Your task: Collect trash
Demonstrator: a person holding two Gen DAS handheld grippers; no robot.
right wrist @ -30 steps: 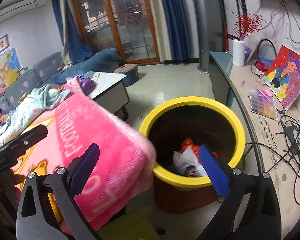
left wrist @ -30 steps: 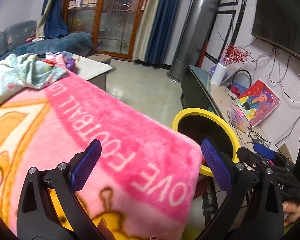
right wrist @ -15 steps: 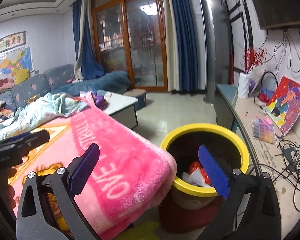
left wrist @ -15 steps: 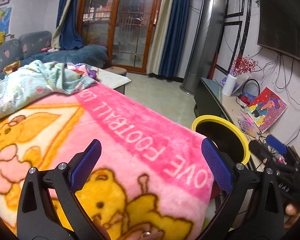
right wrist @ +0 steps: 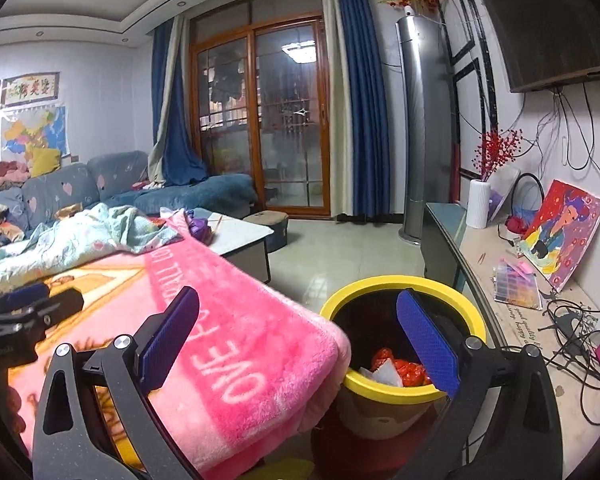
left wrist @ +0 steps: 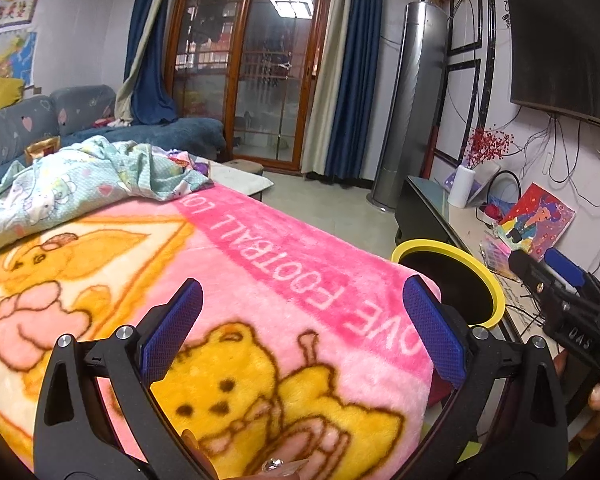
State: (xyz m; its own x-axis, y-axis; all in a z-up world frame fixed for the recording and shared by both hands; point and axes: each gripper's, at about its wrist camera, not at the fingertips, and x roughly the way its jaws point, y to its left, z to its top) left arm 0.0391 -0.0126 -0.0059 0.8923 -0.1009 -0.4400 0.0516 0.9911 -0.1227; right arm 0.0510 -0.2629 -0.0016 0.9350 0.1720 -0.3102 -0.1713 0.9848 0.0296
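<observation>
Spreading across the near foreground, a pink plush blanket (left wrist: 260, 280) printed with a yellow bear and white lettering, its corner drooping just beside the trash bin. Lying rumpled on its far end, a pale green patterned sheet (left wrist: 80, 184). Standing on the floor between blanket and TV console (right wrist: 480, 264), a yellow-rimmed trash bin (right wrist: 404, 284), dark inside, holding red wrappers and white crumpled paper (right wrist: 400, 370) at the bottom. Leaning against the wall on the console, a colourful painting (right wrist: 564, 232), with a white vase of red berries (right wrist: 478, 204) further back. Hovering above the blanket, the left gripper (left wrist: 300, 332), blue pads spread wide, nothing between them. Hanging over the blanket's edge and the bin's rim, the right gripper (right wrist: 296, 340), fingers likewise gaping apart, gripping nothing.
</observation>
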